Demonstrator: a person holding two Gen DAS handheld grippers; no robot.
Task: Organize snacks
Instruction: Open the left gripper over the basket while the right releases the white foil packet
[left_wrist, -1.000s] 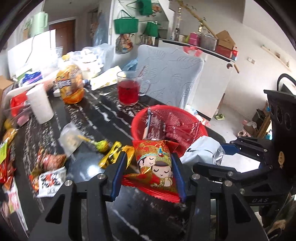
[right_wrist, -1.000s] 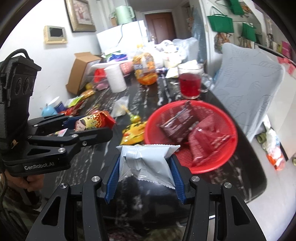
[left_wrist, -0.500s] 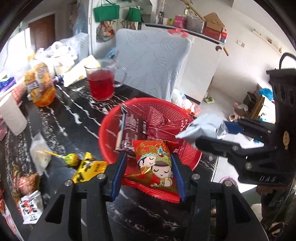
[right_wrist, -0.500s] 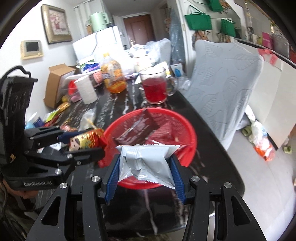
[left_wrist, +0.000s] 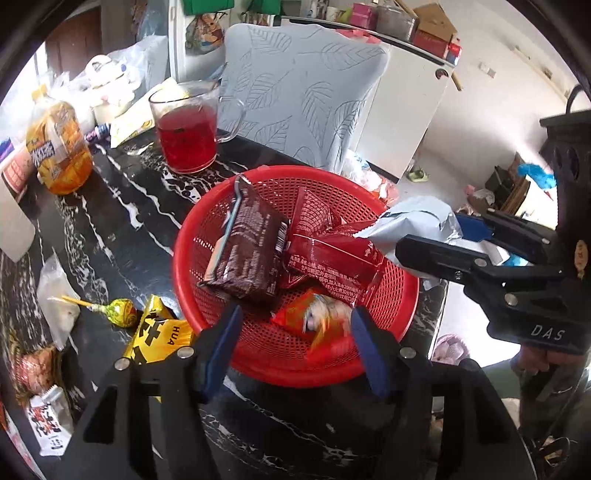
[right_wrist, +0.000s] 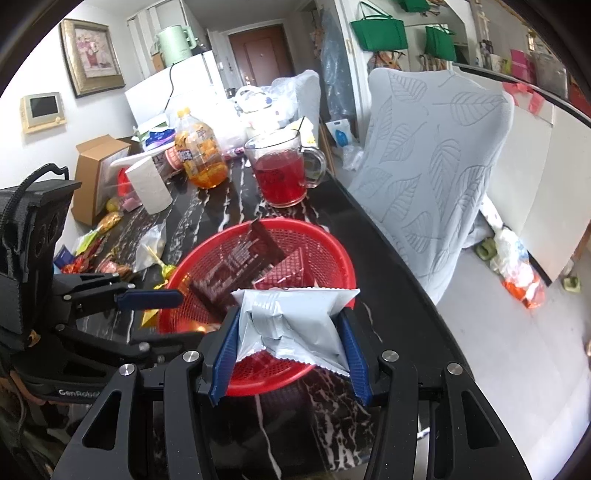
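On the black marble table (left_wrist: 110, 221), our left gripper (left_wrist: 295, 332) tilts over the red basket (left_wrist: 399, 295), jaws opening, its blurred red packet (left_wrist: 317, 314) loose between them; our right gripper (right_wrist: 288, 332) clamps the grey packet (right_wrist: 291, 321).

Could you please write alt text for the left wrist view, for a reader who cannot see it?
The left tool, its jaws opening, lets a blurred red and gold snack packet drop into a red mesh basket already holding a brown packet and red packets. At right, the right tool grips a silver packet above the basket's rim.
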